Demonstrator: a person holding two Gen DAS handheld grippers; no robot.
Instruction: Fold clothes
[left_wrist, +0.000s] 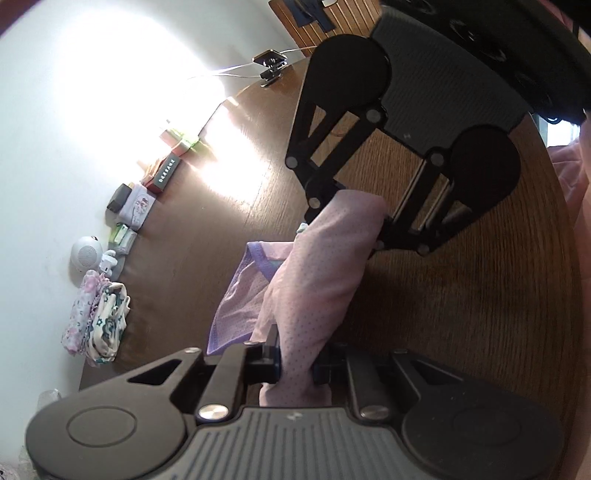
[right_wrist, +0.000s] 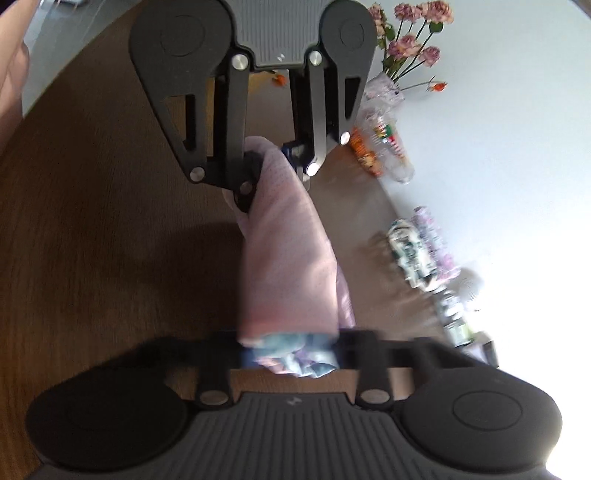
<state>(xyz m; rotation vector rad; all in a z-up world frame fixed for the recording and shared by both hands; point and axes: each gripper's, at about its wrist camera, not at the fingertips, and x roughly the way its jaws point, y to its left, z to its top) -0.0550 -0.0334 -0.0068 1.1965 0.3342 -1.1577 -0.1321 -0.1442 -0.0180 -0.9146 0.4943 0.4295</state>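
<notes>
I have the pink garment (left_wrist: 317, 266) pinched in both hands, left gripper (left_wrist: 297, 363) low-centre, right gripper (right_wrist: 290, 349) likewise, jaws nearly shut. I'd keep it taut and lay it flat on the table (left_wrist: 461, 314).

The left gripper (left_wrist: 297, 363) points steeply down, its jaws nearly together and pinching one end of the pink cloth (left_wrist: 325, 266). The right gripper (right_wrist: 291, 354) faces it from the far side, tilted down less steeply, jaws likewise drawn close and clamped on the cloth's other end. In the left wrist view the right gripper (left_wrist: 373, 229) hangs upper right; in the right wrist view the left gripper (right_wrist: 273, 166) sits top centre. The two are near, joined by the cloth.
</notes>
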